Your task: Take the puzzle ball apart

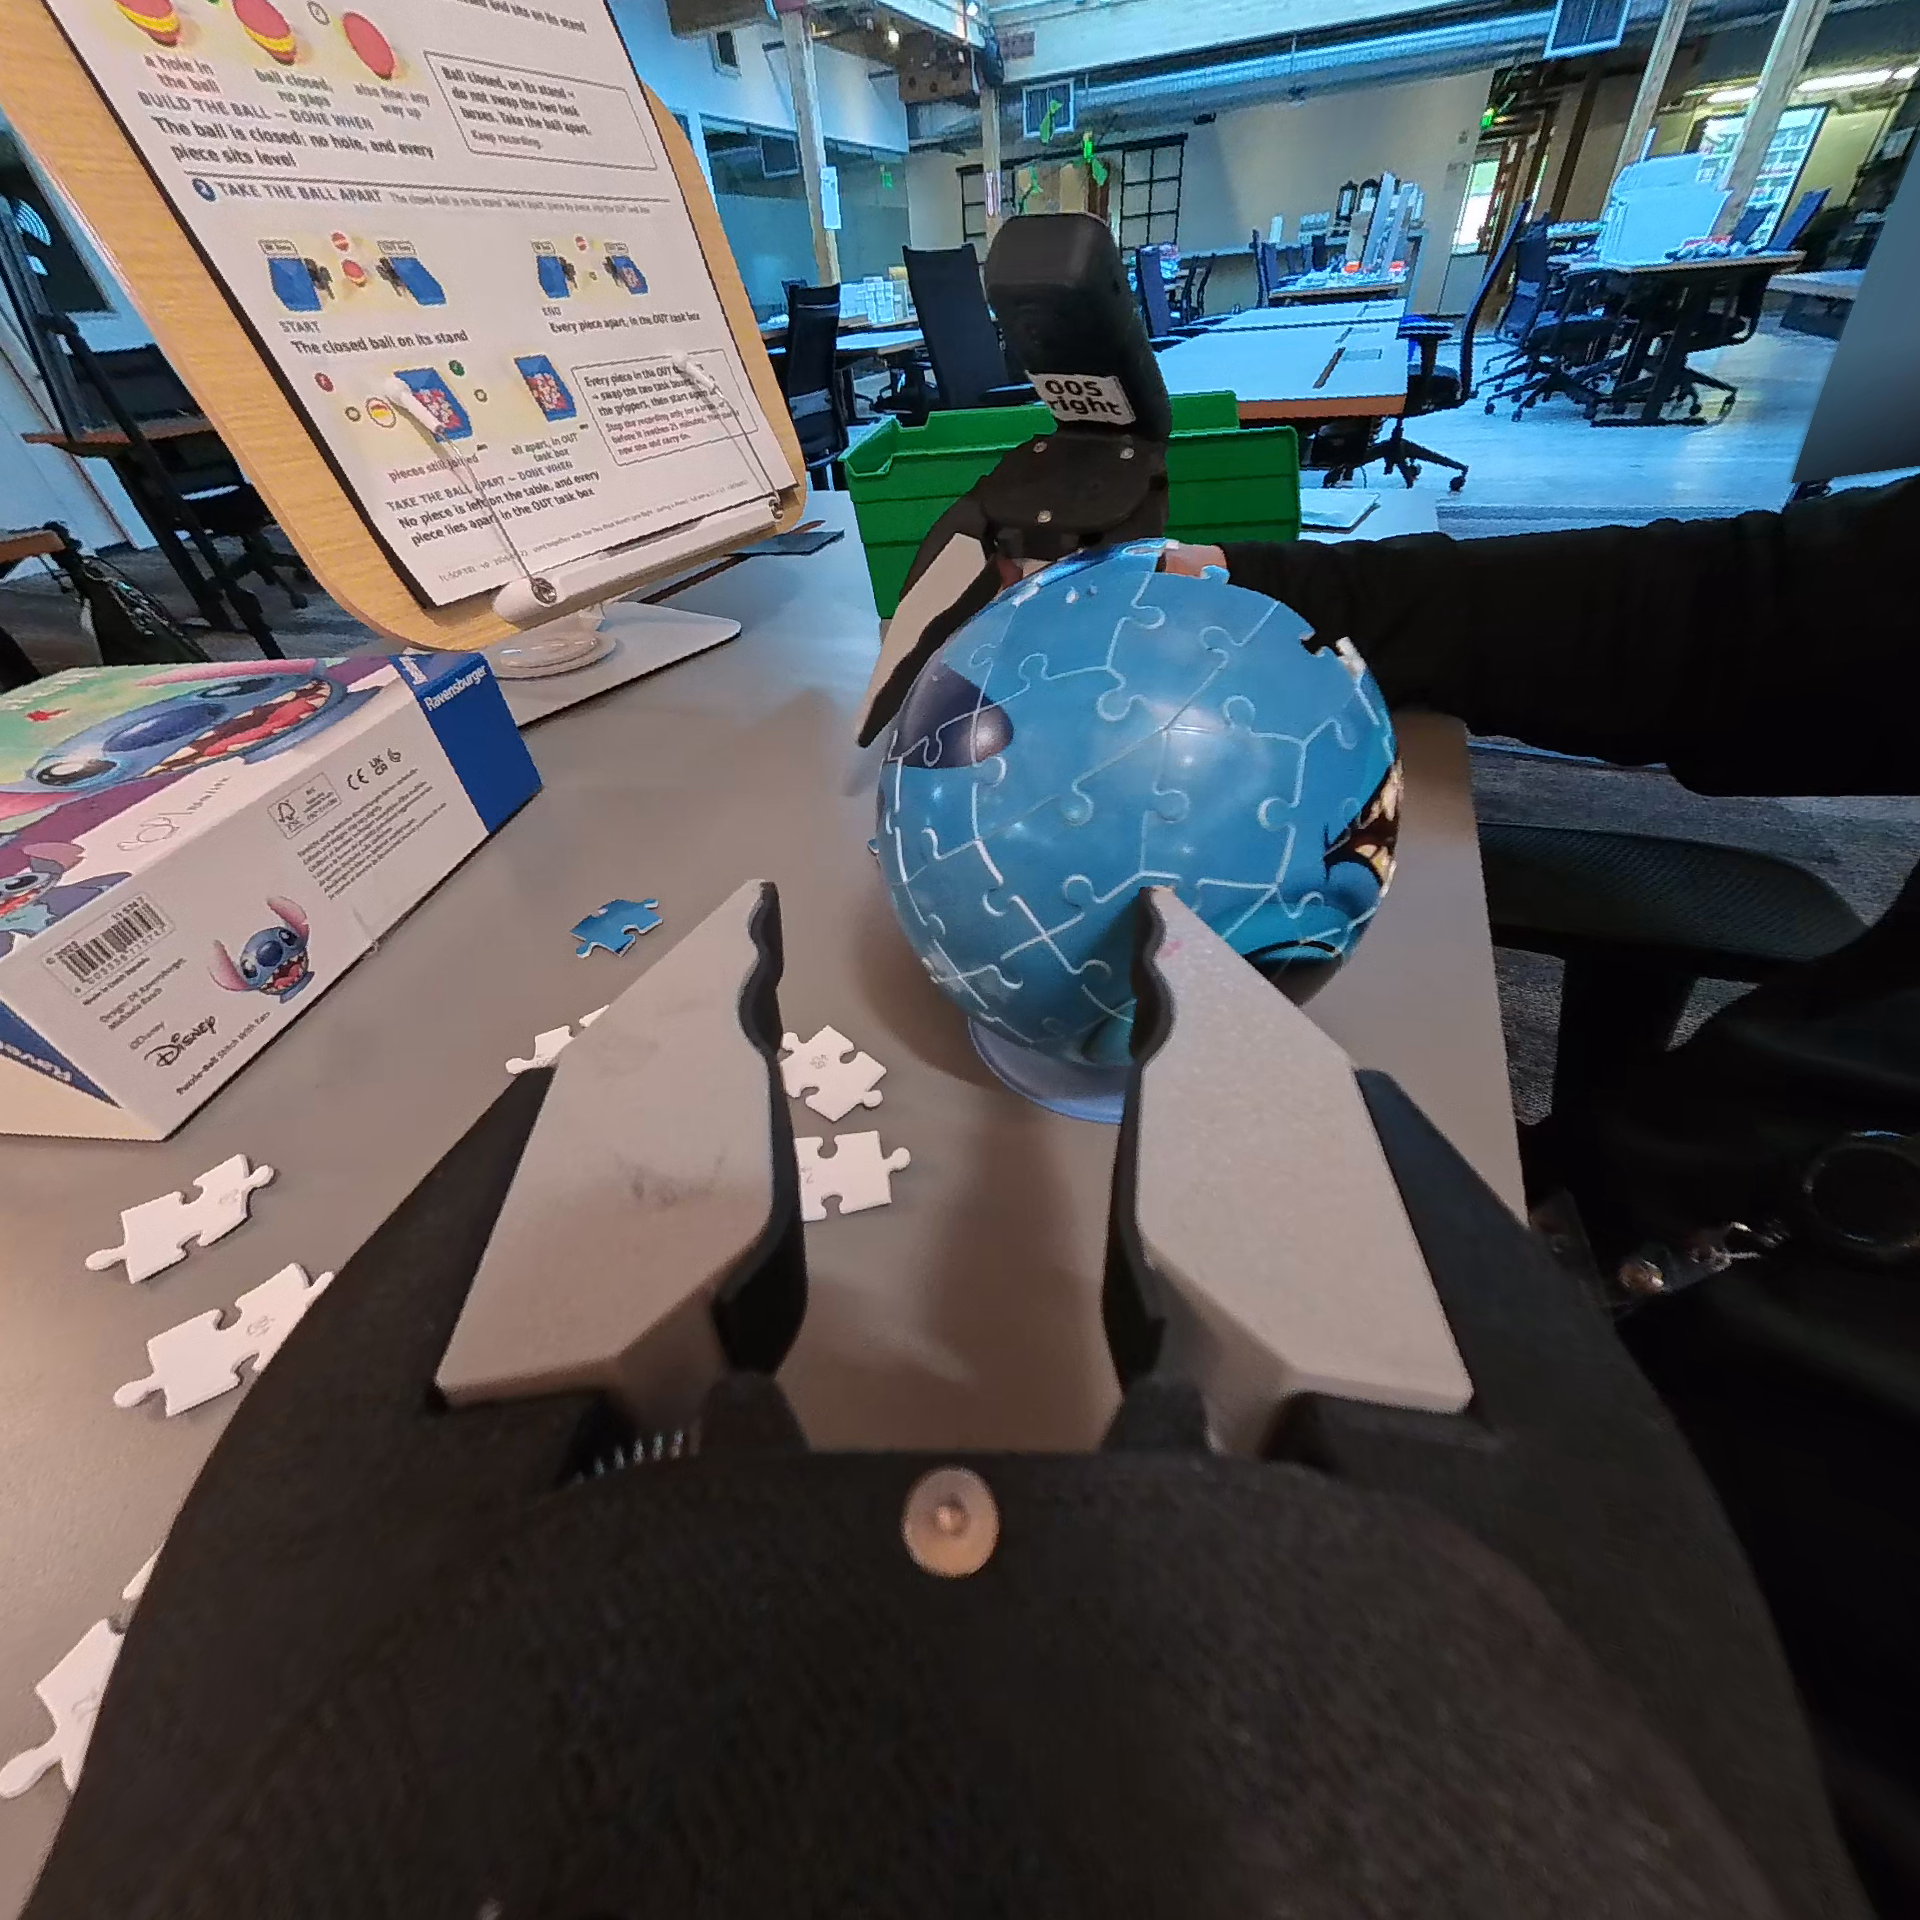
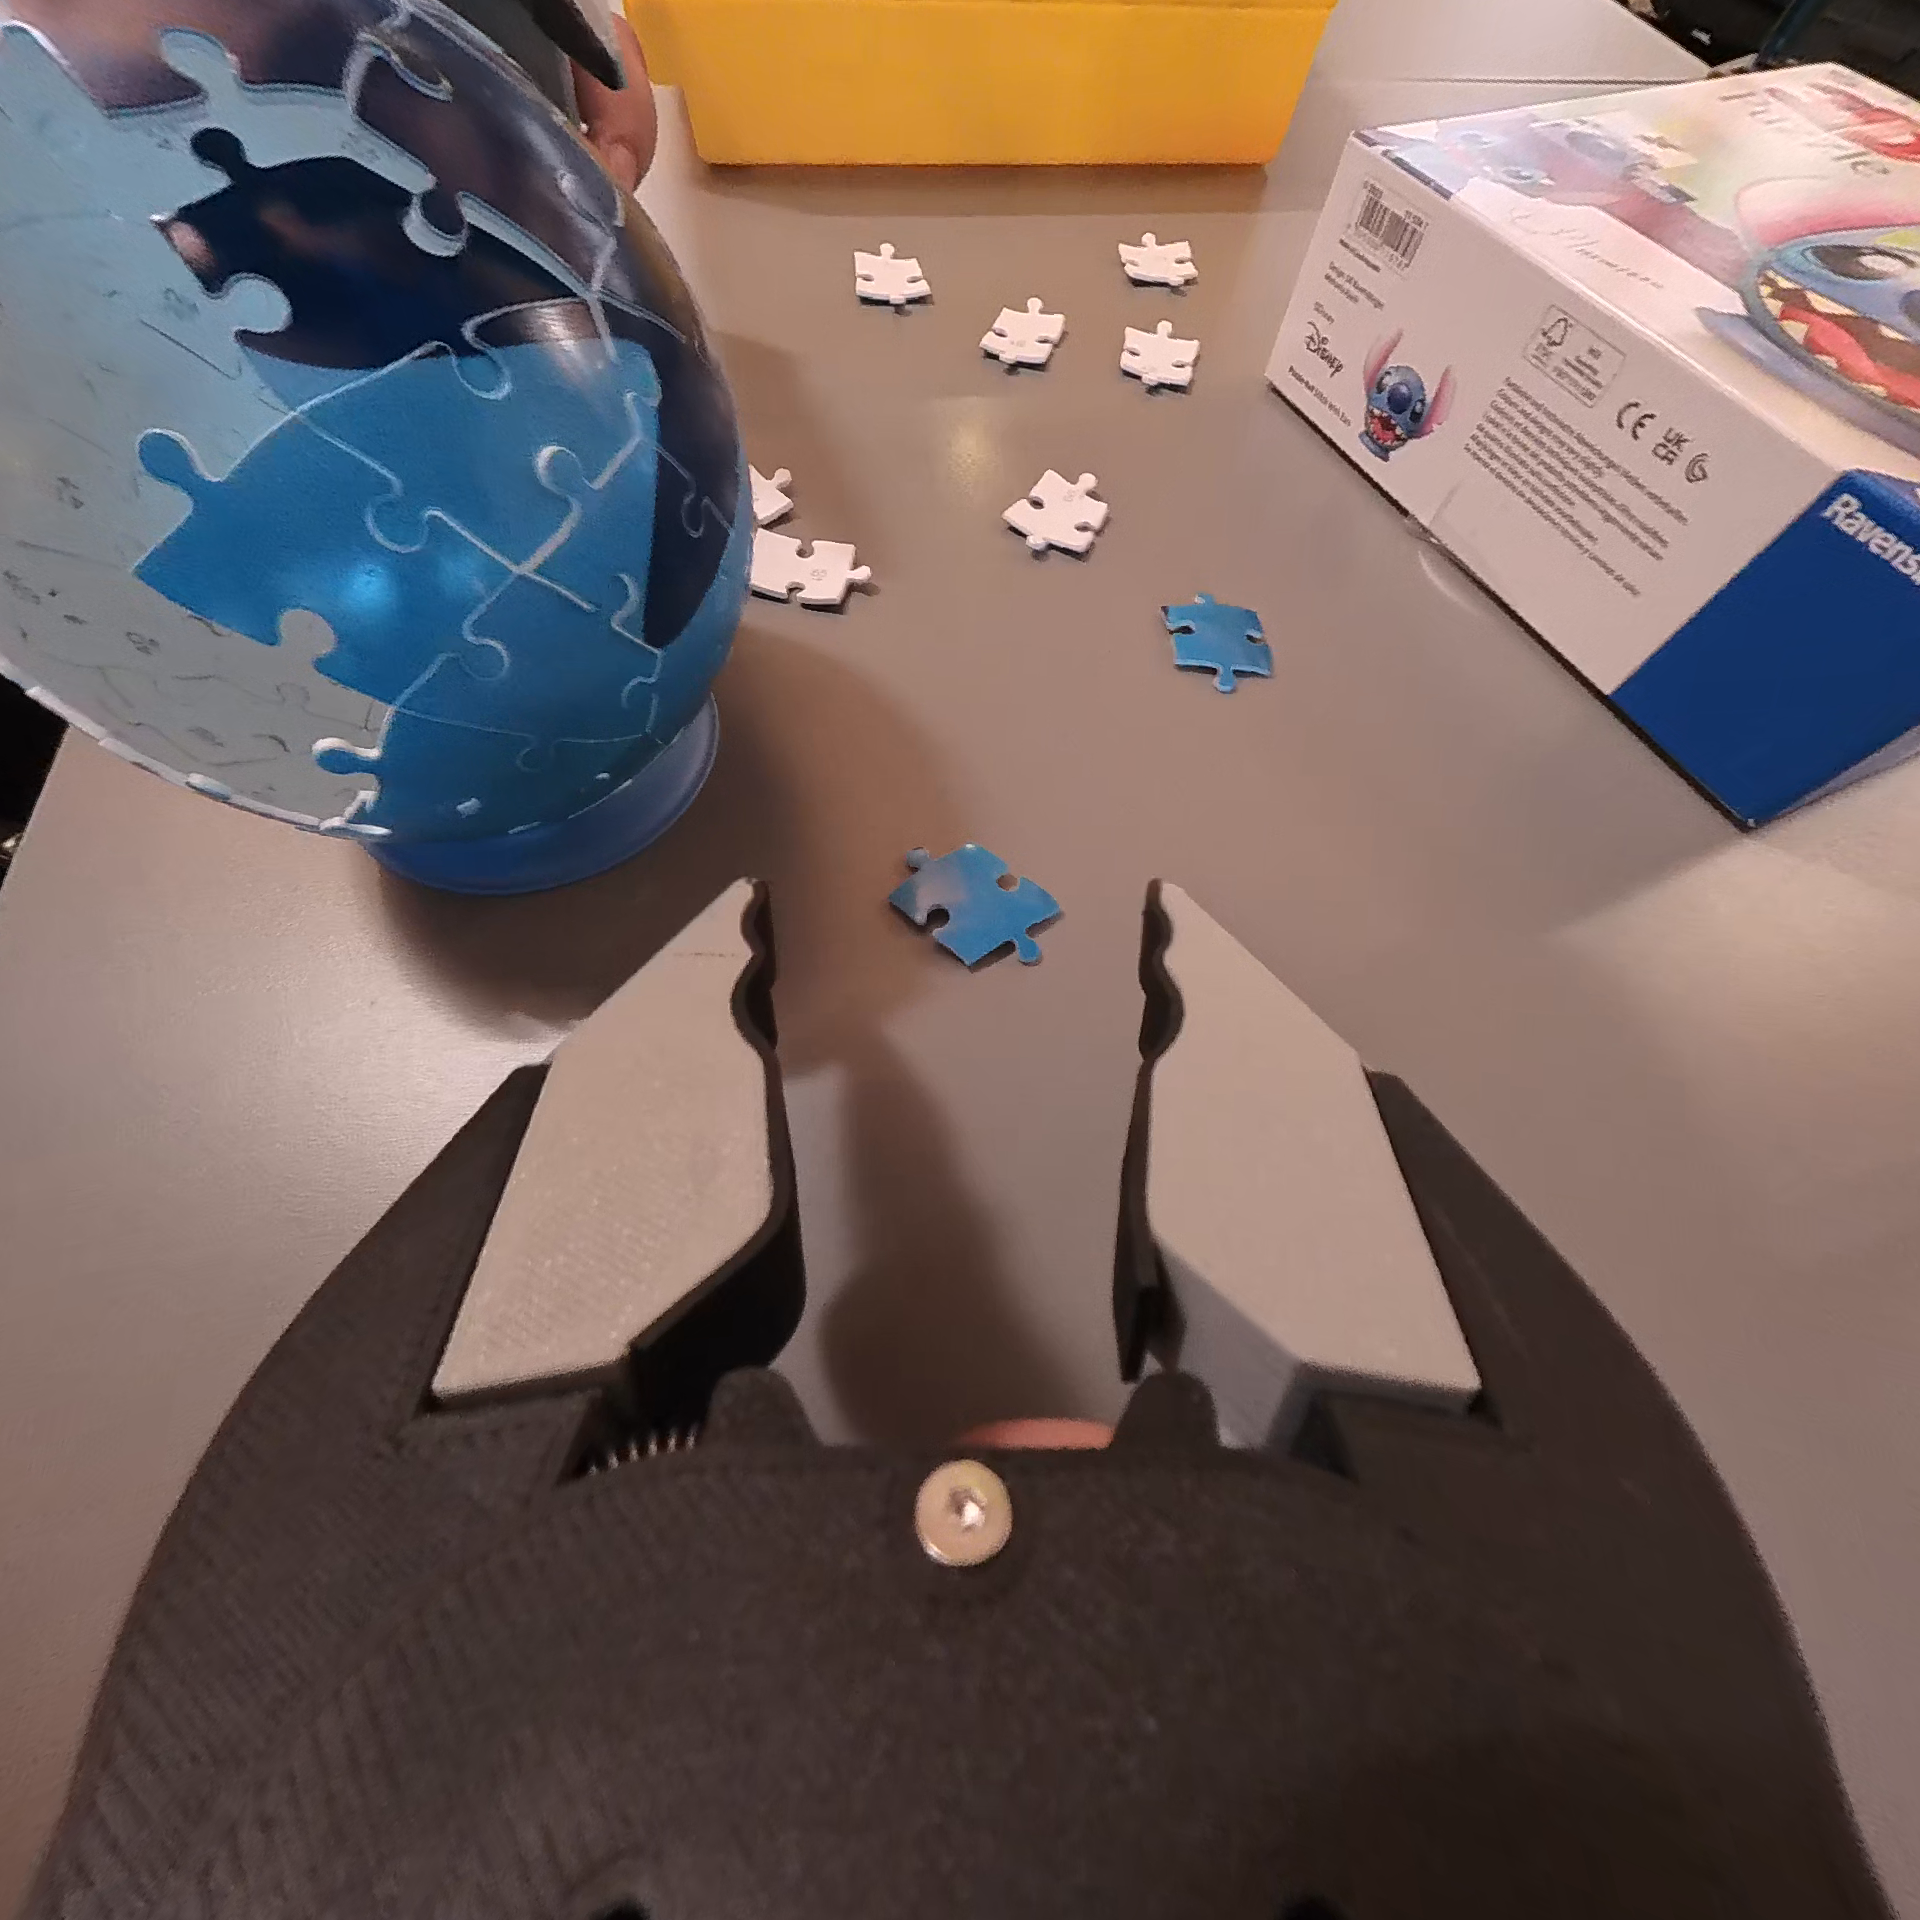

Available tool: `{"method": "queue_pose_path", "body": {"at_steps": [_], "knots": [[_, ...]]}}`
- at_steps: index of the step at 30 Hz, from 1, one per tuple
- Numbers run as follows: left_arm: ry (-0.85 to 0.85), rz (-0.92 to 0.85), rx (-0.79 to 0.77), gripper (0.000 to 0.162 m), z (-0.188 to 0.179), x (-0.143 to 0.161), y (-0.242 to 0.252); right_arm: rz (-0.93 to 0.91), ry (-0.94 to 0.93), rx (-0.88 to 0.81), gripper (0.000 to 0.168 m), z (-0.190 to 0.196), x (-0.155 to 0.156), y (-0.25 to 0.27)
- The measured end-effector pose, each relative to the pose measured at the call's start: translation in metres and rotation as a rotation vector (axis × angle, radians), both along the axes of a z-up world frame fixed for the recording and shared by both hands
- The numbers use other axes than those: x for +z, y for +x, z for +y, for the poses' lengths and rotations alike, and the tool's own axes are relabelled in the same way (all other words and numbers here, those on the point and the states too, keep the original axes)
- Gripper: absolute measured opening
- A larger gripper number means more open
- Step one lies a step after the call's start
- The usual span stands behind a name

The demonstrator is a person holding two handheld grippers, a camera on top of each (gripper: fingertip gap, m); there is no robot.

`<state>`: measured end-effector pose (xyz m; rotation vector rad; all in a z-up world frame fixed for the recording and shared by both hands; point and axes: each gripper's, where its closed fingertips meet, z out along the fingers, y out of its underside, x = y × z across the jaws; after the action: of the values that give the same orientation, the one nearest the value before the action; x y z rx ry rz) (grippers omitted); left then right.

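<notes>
I work at a grey table point(image 2: 1299, 935), and everything here is placed relative to the ball point(image 1: 1138, 800). The ball, blue and made of jigsaw pieces, sits on a round blue stand point(image 2: 540, 842) near the table's middle. A hole point(image 2: 343, 260) gapes in its shell where pieces are out, and the pale inside of the shell shows past the broken edge.

A puzzle box point(image 2: 1621, 416) lies flat, well off to one side of the ball. Beyond the ball in my left view stands a green bin point(image 1: 1039, 468), and up and left of it a tilted instruction sheet point(image 1: 416, 281) on a wooden stand. In my right view a yellow bin point(image 2: 977, 83) sits beyond the ball.

My left claw point(image 1: 956, 935) is wide open and holds nothing; its right finger shows in front of the ball's lower side, though I cannot tell if it touches. My right claw point(image 2: 956, 935) is also wide open and empty, low over the table beside the ball's stand.

Loose pieces point(image 2: 1049, 332) lie white side up between ball and box. One blue piece point(image 2: 977, 904) lies just past my right fingertips, another point(image 2: 1216, 639) farther toward the box.
</notes>
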<state>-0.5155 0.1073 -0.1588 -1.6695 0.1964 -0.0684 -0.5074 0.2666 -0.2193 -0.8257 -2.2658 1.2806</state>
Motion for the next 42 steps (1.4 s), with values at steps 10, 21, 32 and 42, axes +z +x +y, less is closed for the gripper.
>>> {"method": "queue_pose_path", "body": {"at_steps": [10,21,32,42], "knots": [[0.03,-0.064,-0.112,0.082,-0.008,0.02,0.024,0.072,-0.303,0.202,0.07,-0.04,0.063,0.034],[-0.136,0.103,-0.135,0.097,0.017,0.032,0.064,0.11,-0.109,0.31,0.075,-0.096,0.08,0.039],[-0.19,0.258,-0.042,0.096,0.028,0.014,0.066,0.292,0.293,0.192,0.058,-0.112,0.076,0.021],[-0.261,0.324,0.005,0.096,0.038,0.009,0.061,0.398,0.634,0.118,0.056,-0.114,0.069,0.005]]}}
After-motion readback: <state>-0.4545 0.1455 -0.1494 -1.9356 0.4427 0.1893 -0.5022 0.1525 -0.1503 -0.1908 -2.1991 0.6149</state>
